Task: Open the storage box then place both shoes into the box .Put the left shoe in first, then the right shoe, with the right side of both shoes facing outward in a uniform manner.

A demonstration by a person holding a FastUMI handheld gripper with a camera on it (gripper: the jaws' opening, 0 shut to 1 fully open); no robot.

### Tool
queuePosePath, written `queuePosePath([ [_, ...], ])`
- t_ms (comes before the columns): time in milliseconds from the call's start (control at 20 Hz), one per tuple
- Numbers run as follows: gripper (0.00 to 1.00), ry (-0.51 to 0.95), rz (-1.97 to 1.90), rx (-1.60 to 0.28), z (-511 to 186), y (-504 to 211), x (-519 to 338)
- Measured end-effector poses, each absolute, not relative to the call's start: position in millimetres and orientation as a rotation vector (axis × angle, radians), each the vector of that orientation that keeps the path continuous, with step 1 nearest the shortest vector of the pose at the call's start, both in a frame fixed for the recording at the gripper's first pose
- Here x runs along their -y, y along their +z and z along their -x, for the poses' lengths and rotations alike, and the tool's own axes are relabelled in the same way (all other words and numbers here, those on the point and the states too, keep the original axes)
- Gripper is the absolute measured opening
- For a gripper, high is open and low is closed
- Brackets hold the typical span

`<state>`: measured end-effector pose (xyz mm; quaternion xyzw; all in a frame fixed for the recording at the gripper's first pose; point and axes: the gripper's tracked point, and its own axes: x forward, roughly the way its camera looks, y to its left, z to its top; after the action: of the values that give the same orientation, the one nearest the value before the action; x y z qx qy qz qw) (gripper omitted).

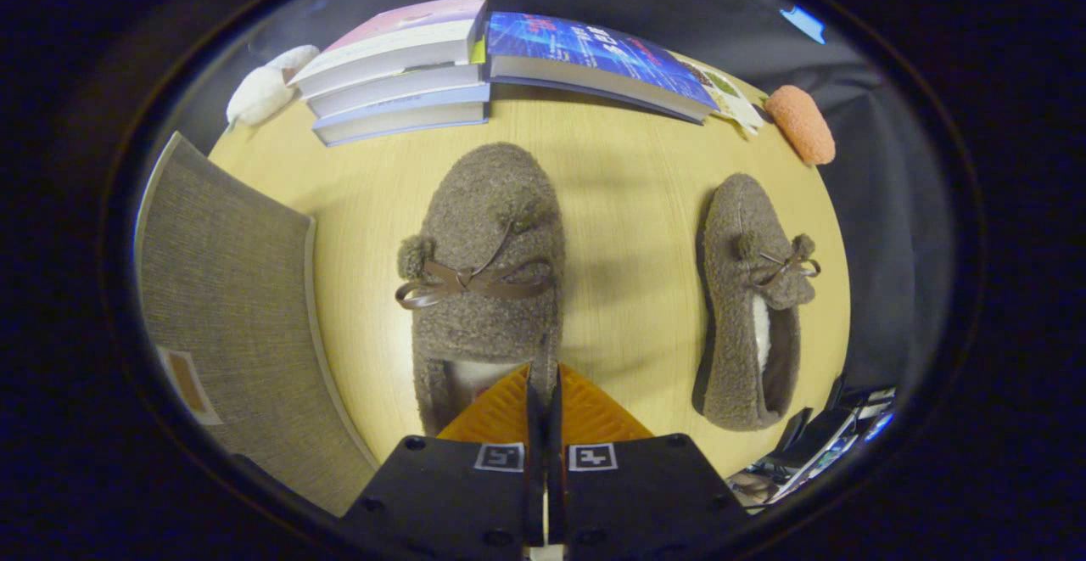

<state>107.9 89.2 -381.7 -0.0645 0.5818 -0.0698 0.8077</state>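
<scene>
In the gripper view, the tongs (543,391) are closed almost together, only a thin slit between the two fingers, and they pinch the near rim of a fuzzy brown shoe (488,281) at its heel opening. Both fingers appear to press on that edge, so I take the shoe as gripped. It lies on the pale wooden counter (632,204), toe pointing far, with a bow across its top. A second, matching shoe (751,306) lies well apart to the right, also on the counter, its opening turned a little to the right.

To the left is the grey fabric storage box (229,306); whether its lid is open cannot be told from here. At the far edge lie a stack of books (394,69) and another book (594,56) beside it, with a white soft thing (263,90) far left and an orange one (800,124) far right.

My judgement: the step in hand is taking up the first shoe. The next move calls for lifting it clear without the rim slipping, carrying it left to the box, and turning it so its right side faces outward.
</scene>
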Motion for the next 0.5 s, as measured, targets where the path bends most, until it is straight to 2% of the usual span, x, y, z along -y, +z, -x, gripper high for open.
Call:
queuePosePath([
  [150,0.05,-0.160,0.107,-1.219,-111,-367,-92],
  [500,0.05,-0.289,0.197,-1.179,-102,-310,-80],
])
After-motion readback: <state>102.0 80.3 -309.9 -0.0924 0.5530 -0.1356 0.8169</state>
